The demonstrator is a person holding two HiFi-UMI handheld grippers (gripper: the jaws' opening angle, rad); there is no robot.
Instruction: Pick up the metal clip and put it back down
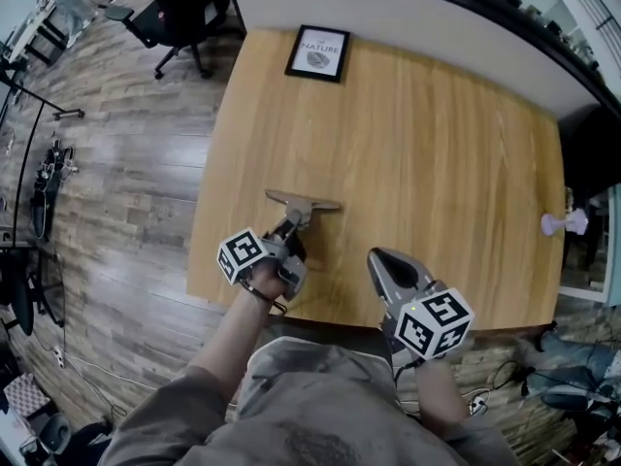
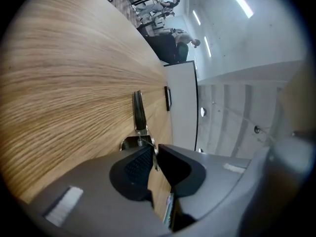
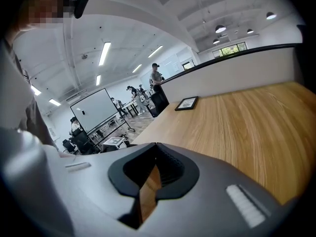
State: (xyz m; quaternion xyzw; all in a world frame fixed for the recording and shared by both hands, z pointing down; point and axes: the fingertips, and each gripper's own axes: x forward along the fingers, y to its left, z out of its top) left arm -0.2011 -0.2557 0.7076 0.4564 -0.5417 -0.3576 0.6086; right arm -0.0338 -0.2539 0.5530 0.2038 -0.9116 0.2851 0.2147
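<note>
The metal clip [image 1: 303,203] lies on the wooden table [image 1: 437,134], a little left of the middle and near the front. My left gripper [image 1: 294,223] reaches it from the near side and is shut on its thin near handle. In the left gripper view the clip [image 2: 138,113] runs away from the jaws, and the left gripper [image 2: 154,149] pinches its spring end between the ribbed pads. My right gripper [image 1: 376,256] hangs over the table's front edge to the right of the clip, apart from it. In its own view the right gripper [image 3: 157,147] has its tips together with nothing between them.
A black-framed picture [image 1: 318,52] lies at the table's far left, below a white partition. A small purple object [image 1: 563,223] sits at the right edge. An office chair [image 1: 179,13] stands on the plank floor beyond the left corner.
</note>
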